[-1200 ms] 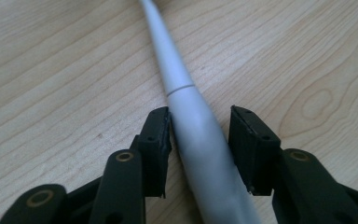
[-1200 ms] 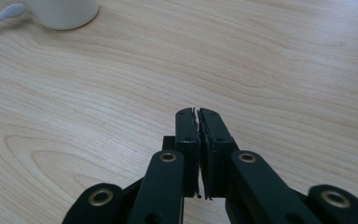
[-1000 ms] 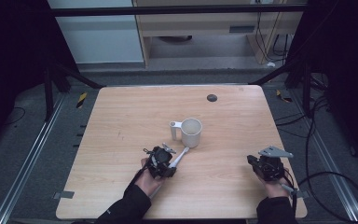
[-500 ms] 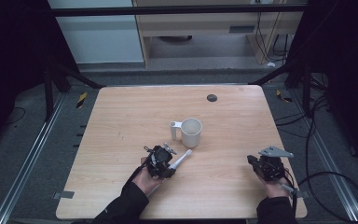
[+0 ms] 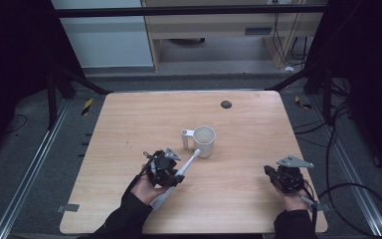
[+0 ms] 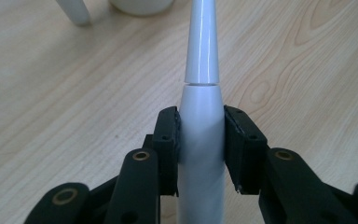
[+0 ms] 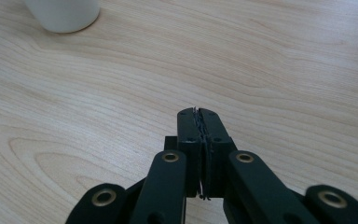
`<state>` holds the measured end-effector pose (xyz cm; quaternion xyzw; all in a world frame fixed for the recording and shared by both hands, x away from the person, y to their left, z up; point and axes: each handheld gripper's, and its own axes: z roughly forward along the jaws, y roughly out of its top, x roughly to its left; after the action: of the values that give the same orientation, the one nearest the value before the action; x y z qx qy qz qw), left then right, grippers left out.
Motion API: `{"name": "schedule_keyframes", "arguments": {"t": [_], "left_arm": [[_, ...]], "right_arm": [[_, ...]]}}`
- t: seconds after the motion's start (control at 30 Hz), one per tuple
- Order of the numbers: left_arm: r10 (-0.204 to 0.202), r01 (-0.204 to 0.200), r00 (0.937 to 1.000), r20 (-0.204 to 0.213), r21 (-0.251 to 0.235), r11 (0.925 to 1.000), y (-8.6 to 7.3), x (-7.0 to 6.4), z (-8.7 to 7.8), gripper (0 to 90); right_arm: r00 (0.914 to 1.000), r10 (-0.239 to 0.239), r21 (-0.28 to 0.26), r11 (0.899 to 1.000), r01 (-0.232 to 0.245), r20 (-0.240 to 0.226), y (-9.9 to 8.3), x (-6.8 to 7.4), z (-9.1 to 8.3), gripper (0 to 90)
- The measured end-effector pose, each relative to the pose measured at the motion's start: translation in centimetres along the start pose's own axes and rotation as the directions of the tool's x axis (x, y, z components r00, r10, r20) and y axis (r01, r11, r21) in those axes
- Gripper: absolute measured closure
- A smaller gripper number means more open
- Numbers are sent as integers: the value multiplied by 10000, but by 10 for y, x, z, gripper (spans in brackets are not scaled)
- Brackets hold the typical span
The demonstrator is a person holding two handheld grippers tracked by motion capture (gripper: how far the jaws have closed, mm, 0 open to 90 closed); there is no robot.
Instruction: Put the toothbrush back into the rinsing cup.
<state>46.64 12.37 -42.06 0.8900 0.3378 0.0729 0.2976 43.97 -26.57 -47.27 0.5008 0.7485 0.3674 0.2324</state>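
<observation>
The left gripper (image 5: 171, 172), clamped on the white toothbrush (image 6: 200, 135), had drawn back slightly from the mug (image 5: 204, 141). The right gripper (image 7: 199, 116), jaws together, rested near the table (image 5: 129, 119) edge.

I count one white mug (image 5: 204, 141) on my table (image 5: 258, 129), one white electric toothbrush (image 6: 200, 135), one small dark round disc (image 5: 226, 104) near the far edge, and my two grippers: left gripper (image 6: 200, 140), right gripper (image 7: 199, 135).

Dim surroundings, evenly lit, sharp tabletop (image 5: 258, 129)
</observation>
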Motion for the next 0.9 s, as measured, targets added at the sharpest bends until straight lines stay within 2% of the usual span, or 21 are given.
{"name": "schedule_keyframes", "arguments": {"t": [0.03, 0.07, 0.1, 0.17, 0.2, 0.23, 0.27, 0.37, 0.4, 0.43, 0.53, 0.57, 0.6, 0.63, 0.67, 0.7, 0.77, 0.8, 0.83, 0.9], "left_arm": [[28, -28, 10000, -22, -165, 9999, 1, 0, -5, 669], [52, -56, 10000, -64, -535, 9986, 2, -1, -13, 669], [52, -56, 10000, -64, -535, 9986, 2, -1, -13, 669], [121, -144, 9997, -209, -1136, 9934, 5, -1, -25, 669], [121, -144, 9997, -209, -1136, 9934, 5, -1, -25, 669], [82, -123, 9996, -288, -1445, 9894, 8, -1, -32, 669], [82, -123, 9996, -288, -1445, 9894, 8, -1, -32, 669], [36, -133, 9989, -477, -2058, 9785, 15, 2, -42, 669], [36, -133, 9989, -477, -2058, 9785, 15, 2, -42, 669], [68, -228, 9977, -667, -2412, 9702, 21, 3, -47, 669], [-61, -213, 9963, -862, -3137, 9493, 31, 6, -57, 669], [-61, -213, 9963, -862, -3137, 9493, 31, 6, -57, 669], [-158, -191, 9956, -926, -3642, 9311, 39, 9, -64, 669], [-233, -164, 9950, -973, -3880, 9215, 42, 10, -67, 668], [-233, -164, 9950, -973, -3880, 9215, 42, 10, -67, 668], [-320, -123, 9945, -996, -4153, 9096, 47, 11, -71, 668], [-437, -88, 9934, -1059, -4509, 8925, 54, 14, -74, 668], [-568, -15, 9925, -1084, -4748, 8801, 61, 17, -76, 668], [-568, -15, 9925, -1084, -4748, 8801, 61, 17, -76, 668], [-749, 92, 9913, -1079, -5115, 8592, 69, 21, -76, 668]], "right_arm": [[10000, -82, -36, 10000, 82, 49, 0, 0, 1, 883], [10000, -52, -32, 10000, 52, 48, 0, 0, 0, 883], [10000, -52, -32, 10000, 52, 48, 0, 0, 0, 883], [10000, -15, -36, 10000, 15, 58, 0, 0, 0, 883], [10000, -15, -36, 10000, 15, 58, 0, 0, 0, 883], [10000, -29, -33, 10000, 30, 60, 1, 1, 0, 882], [10000, -29, -33, 10000, 30, 60, 1, 1, 0, 882], [10000, -27, -90, 10000, 27, 81, 1, 0, 0, 883], [10000, -27, -90, 10000, 27, 81, 1, 0, 0, 883], [9999, 3, -120, 9999, -2, 102, 1, 1, -1, 887], [9999, -56, -195, 9998, 60, 157, 1, 1, -1, 895], [9999, -56, -195, 9998, 60, 157, 1, 1, -1, 895], [9999, -45, -239, 9997, 49, 155, 1, 1, -1, 898], [9999, 18, -231, 9997, -15, 137, 1, 1, -1, 899], [9999, 18, -231, 9997, -15, 137, 1, 1, -1, 899], [9999, -27, -224, 9997, 30, 134, 2, 1, -1, 900], [9999, -35, -205, 9998, 37, 119, 2, 1, -1, 900], [9999, -59, -195, 9998, 61, 108, 2, 1, -1, 900], [9999, -59, -195, 9998, 61, 108, 2, 1, -1, 900], [10000, -16, -196, 9998, 18, 97, 2, 1, 0, 900]]}}
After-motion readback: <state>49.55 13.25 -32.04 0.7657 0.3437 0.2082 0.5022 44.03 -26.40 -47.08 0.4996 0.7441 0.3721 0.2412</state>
